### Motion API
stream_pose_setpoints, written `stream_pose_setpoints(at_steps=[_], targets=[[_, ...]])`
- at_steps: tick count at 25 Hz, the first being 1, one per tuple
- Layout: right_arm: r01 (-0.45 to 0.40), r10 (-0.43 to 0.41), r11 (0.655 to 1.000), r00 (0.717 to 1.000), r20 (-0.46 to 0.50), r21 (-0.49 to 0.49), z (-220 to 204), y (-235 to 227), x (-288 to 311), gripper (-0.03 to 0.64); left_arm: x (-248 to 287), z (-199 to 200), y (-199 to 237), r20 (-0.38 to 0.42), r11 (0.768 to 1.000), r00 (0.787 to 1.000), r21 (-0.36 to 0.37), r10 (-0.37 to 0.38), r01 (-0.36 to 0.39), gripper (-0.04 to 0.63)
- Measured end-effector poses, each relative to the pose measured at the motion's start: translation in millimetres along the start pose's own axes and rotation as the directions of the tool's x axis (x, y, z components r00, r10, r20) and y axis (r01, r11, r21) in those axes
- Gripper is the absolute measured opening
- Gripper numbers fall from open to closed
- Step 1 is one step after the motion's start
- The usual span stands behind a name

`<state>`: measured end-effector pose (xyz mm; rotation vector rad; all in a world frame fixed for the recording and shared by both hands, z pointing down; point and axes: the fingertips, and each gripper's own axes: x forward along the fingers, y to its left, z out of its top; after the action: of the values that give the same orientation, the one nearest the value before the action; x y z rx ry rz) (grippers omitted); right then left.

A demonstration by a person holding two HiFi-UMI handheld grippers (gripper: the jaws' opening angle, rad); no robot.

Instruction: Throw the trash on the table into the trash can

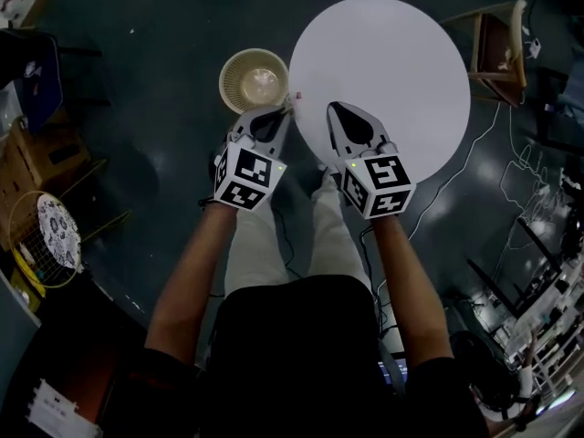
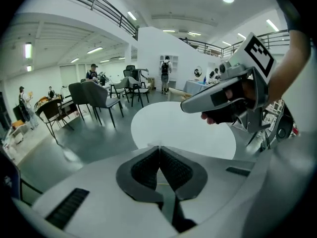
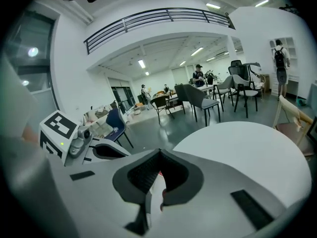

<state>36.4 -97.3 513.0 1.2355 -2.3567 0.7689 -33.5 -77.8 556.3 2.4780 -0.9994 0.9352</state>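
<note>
- Beige trash can (image 1: 230, 67), one, round with a woven-looking wall, stands on the dark floor just ahead and left of the left jaws; a pale lump lies inside it.
- Left gripper (image 1: 288, 109), one, has a smooth grey shell with black ribbed pads. Its jaws are closed, tips meeting at the near edge of the counter.
- Two black-and-white marker cubes: one (image 1: 247, 179) behind the left jaws, one (image 1: 379, 185) behind the right.
- One small pinkish-white scrap (image 1: 298, 94), the only trash to be seen, sits just beyond the tips of the left jaws at the rim of the counter. Whether it is pinched between them or lies loose I cannot tell.
- One counter (image 1: 392, 62), round, flat, matt white, lies ahead of both pairs of jaws.
- Right gripper (image 1: 331, 107), one, of the same build, hangs over the near part of the counter, beside the left gripper and apart from it. Its jaws are closed at the tips. In the right gripper view a white sliver with red marks shows in the slot behind them; held scrap or counter seen through, I cannot tell.
- One wooden chair (image 1: 497, 48) stands well to the right of the right jaws, beyond the counter.
</note>
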Motion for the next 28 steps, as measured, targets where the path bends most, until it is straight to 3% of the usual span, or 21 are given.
stream_pose_setpoints(at_steps=[13, 19, 28], targets=[[-0.088, 0.088, 0.996, 0.994, -0.058, -0.008, -10, 114, 114, 0.012, -54, -84, 114, -0.011, 0.991, 0.997, -0.109, 0.074, -0.075, 0.015], [-0.076, 0.077, 0.997, 0.995, -0.07, 0.014, -22, 121, 145, 0.012, -37, -103, 140, -0.012, 0.989, 0.998, -0.131, 0.067, -0.068, 0.015], [-0.047, 0.049, 0.999, 0.992, -0.117, 0.021, -74, 125, 199, 0.012, 16, -165, 171, -0.048, 0.986, 0.998, -0.157, 0.048, -0.055, 0.015]])
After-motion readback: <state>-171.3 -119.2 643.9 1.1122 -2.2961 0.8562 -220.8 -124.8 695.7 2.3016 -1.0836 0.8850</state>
